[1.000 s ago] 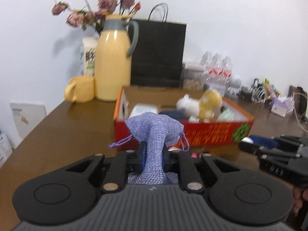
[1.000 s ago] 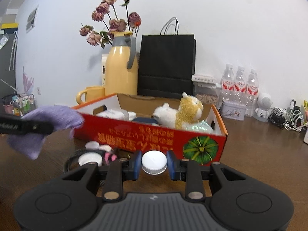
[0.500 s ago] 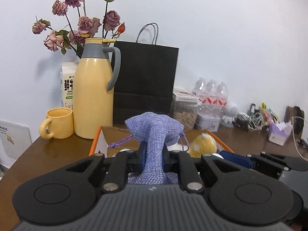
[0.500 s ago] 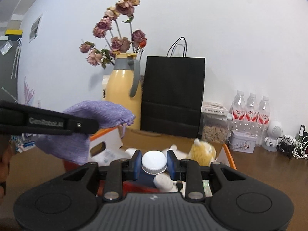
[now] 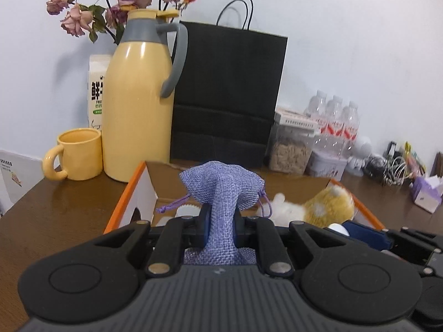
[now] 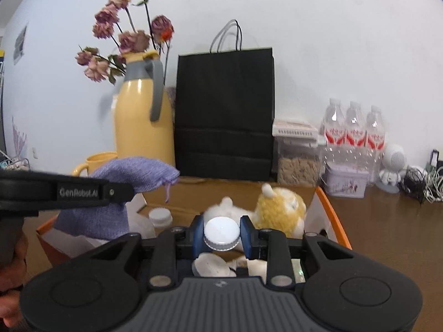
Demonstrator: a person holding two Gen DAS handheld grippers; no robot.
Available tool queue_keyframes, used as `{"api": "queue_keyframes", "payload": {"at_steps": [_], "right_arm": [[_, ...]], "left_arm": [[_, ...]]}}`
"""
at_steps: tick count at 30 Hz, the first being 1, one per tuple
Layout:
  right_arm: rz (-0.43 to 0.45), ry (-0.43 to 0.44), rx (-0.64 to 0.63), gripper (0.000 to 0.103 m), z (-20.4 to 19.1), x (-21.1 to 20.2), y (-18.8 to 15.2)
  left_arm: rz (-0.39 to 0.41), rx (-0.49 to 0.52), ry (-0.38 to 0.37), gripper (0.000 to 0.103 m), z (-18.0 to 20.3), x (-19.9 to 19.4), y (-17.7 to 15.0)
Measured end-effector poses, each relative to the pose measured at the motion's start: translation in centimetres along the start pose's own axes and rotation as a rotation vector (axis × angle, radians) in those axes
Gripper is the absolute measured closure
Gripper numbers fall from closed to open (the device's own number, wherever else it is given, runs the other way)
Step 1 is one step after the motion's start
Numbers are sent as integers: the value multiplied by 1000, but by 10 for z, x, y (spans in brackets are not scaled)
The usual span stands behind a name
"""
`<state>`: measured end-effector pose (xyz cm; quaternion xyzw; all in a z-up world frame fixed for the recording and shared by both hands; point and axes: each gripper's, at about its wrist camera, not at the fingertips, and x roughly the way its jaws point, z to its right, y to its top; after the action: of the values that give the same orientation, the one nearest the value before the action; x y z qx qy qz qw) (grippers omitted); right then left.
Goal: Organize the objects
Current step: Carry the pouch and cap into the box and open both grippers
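My left gripper [image 5: 220, 222] is shut on the neck of a purple drawstring pouch [image 5: 221, 185], which it holds over the left part of the orange-rimmed cardboard box [image 5: 124, 196]. In the right wrist view the pouch [image 6: 133, 171] hangs from the left gripper [image 6: 110, 192] at the left, above the box [image 6: 332, 215]. My right gripper [image 6: 221, 233] is shut on a white-capped bottle [image 6: 221, 229], also over the box. A white and yellow plush toy [image 6: 279, 207] and a white-lidded jar [image 6: 160, 217] lie inside. The bottle's body is hidden below the fingers.
Behind the box stand a yellow thermos jug [image 5: 138, 110], a yellow mug [image 5: 79, 153], a black paper bag [image 5: 227, 96], a cereal container [image 6: 297, 163], three water bottles [image 6: 354, 135] and a small tin [image 6: 346, 181]. Cables [image 6: 420, 177] lie at the far right.
Both grippers have moved forward from in front of the box's red front wall to above its inside, each carrying its object. The jaws have not changed.
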<state>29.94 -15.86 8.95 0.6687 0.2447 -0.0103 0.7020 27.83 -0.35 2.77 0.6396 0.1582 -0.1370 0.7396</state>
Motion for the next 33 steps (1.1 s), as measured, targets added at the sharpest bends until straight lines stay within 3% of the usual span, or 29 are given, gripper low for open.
{"api": "queue_keyframes", "payload": {"at_steps": [13,14,15,16,18,20,23,33], "right_arm": [[-74,-51,3,76,11,-1,-13],[-71,-48,3,76,11,-2,-13],[-68,-46,5,76,12,-2,-12],[-66,-43,6,71,12,-2,-12],[-60,-39,10,51,13,-4,-12],[-47,-40,8,19,13,-6,-12],[-20,-41,10,0,13,-11,-11],[5,-43,5,0,11,-16,-10]], "left_arm": [[-13,32,-18,86,2,-4,-8],[-6,30,-21,81,2,-6,-9],[2,28,-21,67,2,-8,-9],[10,25,-23,59,1,-9,-8],[31,20,-26,25,0,-13,-8],[67,25,-10,2,1,-19,-8],[126,25,20,0,2,-27,-8],[130,29,24,0,3,-29,-7]]}}
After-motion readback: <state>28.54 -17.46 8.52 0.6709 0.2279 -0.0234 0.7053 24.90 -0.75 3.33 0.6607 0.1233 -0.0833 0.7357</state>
